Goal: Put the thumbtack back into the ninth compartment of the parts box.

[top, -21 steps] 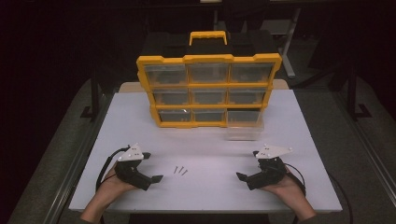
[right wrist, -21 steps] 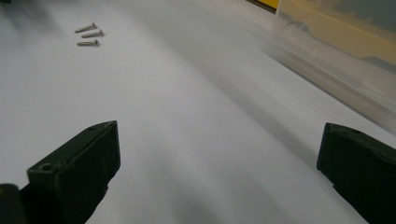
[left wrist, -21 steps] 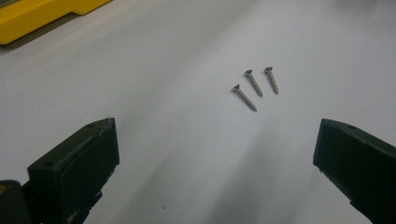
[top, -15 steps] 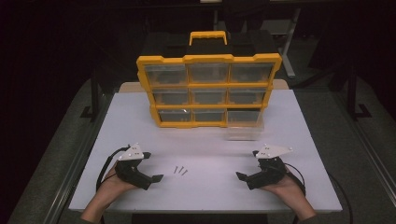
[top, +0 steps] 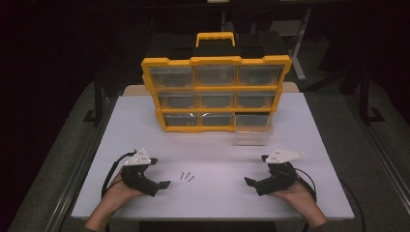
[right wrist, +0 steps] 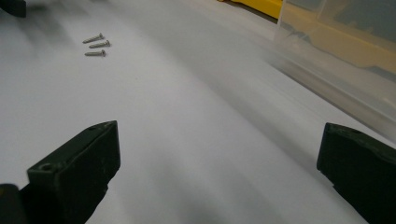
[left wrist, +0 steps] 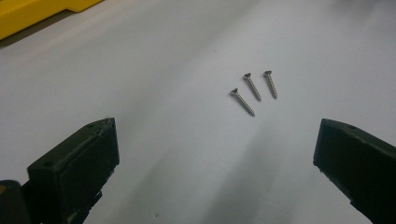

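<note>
Three screws (top: pixel 186 177) lie close together on the white table (top: pixel 217 145), between the two hands. Left hand-held gripper (top: pixel 157 182) rests just beside them, jaws spread wide and empty. Right hand-held gripper (top: pixel 256 180) sits well apart, likewise released, near a clear drawer (top: pixel 253 130).

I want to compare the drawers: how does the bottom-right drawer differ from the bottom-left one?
The bottom-right drawer is pulled out toward the person; the bottom-left drawer sits pushed into the yellow organizer. The right one rests on the table; the left one stays inside its frame. Both are clear plastic.
</note>
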### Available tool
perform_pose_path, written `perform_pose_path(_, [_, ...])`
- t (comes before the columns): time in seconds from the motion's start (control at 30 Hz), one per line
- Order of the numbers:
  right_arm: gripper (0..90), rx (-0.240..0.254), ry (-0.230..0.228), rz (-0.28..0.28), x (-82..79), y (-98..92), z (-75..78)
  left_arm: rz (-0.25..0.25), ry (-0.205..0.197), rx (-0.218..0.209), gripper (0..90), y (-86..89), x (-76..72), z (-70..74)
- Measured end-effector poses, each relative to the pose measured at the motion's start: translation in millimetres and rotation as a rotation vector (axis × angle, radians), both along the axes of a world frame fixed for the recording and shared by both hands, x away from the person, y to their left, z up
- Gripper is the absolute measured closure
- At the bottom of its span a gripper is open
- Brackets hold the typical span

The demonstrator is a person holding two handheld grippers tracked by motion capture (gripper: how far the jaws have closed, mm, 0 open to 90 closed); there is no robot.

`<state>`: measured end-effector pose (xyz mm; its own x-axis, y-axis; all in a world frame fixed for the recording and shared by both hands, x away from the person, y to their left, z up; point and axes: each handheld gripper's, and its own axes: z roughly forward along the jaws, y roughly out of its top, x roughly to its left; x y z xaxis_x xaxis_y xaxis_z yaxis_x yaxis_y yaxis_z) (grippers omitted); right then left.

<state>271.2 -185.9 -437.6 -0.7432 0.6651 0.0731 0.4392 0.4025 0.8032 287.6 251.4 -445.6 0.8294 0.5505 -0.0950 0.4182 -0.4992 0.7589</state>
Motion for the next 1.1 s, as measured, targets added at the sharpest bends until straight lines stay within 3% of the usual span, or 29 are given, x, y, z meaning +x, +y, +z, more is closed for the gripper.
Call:
perform_pose_path(0.43, [0.0,0.026,-0.004,-0.013,0.3,-0.6,2.3,0.011,0.008,-0.033,0.0,-3.2,4.3,2.4])
perform_pose_path(1.1, [0.0,0.033,0.001,-0.005,1.9,-0.2,1.3,0.005,0.01,-0.032,0.0,-11.6,8.4,5.4])
